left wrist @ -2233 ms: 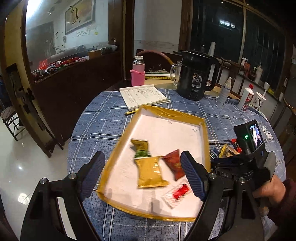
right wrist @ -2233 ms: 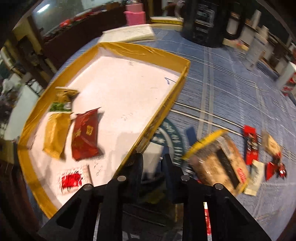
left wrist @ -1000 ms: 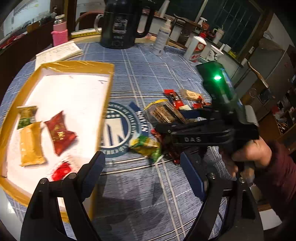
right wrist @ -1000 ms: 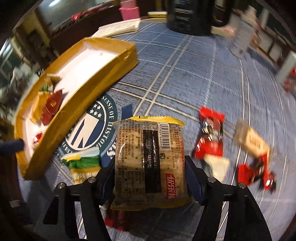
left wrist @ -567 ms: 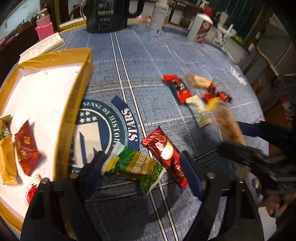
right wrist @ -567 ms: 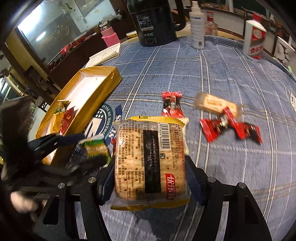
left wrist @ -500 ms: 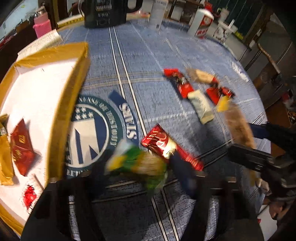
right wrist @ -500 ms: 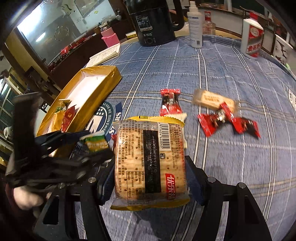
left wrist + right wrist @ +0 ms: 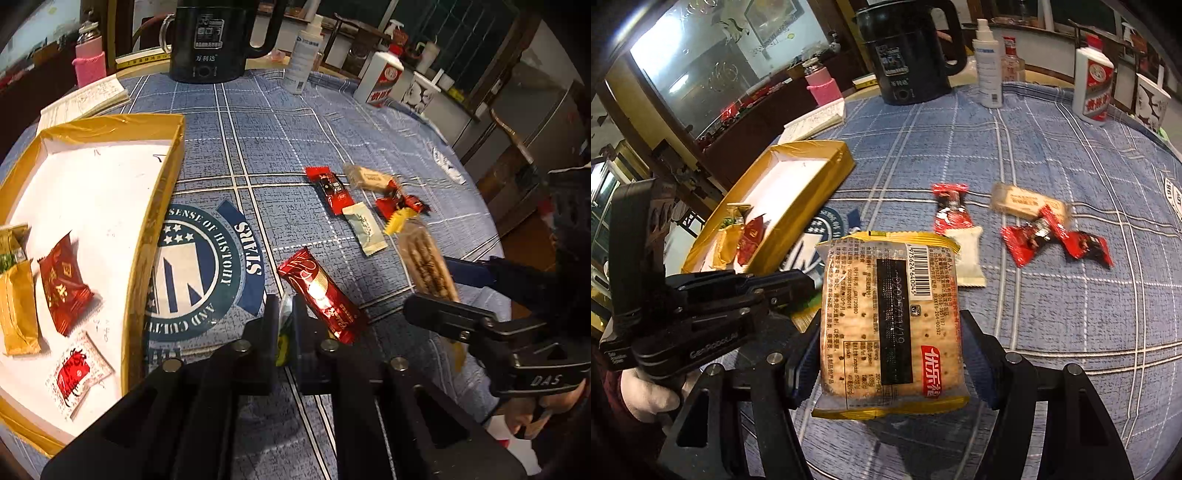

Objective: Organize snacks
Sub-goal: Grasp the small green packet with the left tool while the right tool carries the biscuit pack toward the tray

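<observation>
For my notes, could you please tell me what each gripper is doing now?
Left gripper: shut on the green snack packet.
Right gripper: holding the cracker pack.

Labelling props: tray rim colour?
Golden yellow tray, white inside; clearest in the left wrist view.

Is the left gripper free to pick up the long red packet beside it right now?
Probably not: the left gripper is already shut on a green-and-yellow packet. The red packet lies unobstructed just to its right, but the jaws are occupied.

Green-yellow packet is being mostly hidden betw. left gripper pads; tray is being cut off at frame edge.
</observation>
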### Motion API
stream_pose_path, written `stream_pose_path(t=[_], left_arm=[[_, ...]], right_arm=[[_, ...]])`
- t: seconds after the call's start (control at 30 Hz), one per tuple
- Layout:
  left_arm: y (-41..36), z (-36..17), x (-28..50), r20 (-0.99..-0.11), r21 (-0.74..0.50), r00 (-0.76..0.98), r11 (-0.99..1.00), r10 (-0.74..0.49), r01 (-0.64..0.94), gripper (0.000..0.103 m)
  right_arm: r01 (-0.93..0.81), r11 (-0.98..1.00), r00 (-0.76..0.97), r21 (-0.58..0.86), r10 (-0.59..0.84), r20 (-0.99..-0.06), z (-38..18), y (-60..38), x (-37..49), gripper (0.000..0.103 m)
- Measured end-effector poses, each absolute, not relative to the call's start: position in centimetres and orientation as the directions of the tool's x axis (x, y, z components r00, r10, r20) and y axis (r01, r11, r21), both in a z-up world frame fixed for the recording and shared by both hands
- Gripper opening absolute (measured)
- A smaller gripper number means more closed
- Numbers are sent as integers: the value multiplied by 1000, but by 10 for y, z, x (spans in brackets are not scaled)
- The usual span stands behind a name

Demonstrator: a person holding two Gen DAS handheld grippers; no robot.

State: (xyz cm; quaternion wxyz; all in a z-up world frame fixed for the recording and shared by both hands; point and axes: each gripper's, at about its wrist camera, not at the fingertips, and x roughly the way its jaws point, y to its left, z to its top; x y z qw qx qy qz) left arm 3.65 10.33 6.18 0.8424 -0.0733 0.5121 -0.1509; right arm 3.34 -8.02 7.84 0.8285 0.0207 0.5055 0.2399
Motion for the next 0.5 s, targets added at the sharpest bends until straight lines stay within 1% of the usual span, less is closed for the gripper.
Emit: stream_pose_path(t=[0.1, 0.13, 0.17, 0.2, 0.23, 0.27, 0.3, 0.33, 0.43, 0.5], left_arm=[[99, 56, 35, -860, -267, 388, 940, -332, 212, 5], [95, 54, 33, -862, -251, 388, 940, -326, 230, 8], [92, 53, 31, -863, -240, 390, 939, -323, 248, 15], [89, 53, 29, -857, -234, 398, 936, -326, 262, 20], [87, 53, 29, -855, -234, 400, 934, -329, 270, 35], [84, 51, 30, -858, -228, 397, 935, -325, 272, 44], [80, 49, 32, -863, -216, 395, 936, -315, 276, 54], [74, 44, 34, -870, -194, 392, 938, -300, 286, 57], [60, 29, 36, -898, -145, 352, 933, -264, 328, 56], [51, 25, 31, -900, -94, 367, 926, -236, 365, 54]], right_arm=[[-381, 881, 371, 282, 425, -826, 81, -73, 30, 69], [-379, 881, 371, 283, 425, -826, 81, -72, 29, 69], [-376, 882, 371, 283, 424, -826, 82, -72, 27, 69], [-375, 883, 372, 282, 422, -827, 82, -73, 26, 69], [-370, 886, 375, 279, 417, -828, 83, -74, 25, 69], [-365, 889, 377, 276, 413, -829, 83, -75, 23, 69], [-363, 890, 378, 276, 411, -829, 83, -77, 23, 69], [-359, 892, 380, 274, 408, -830, 83, -78, 22, 69], [-349, 897, 386, 270, 400, -831, 83, -83, 19, 69], [-342, 900, 389, 270, 398, -831, 83, -86, 17, 69]])
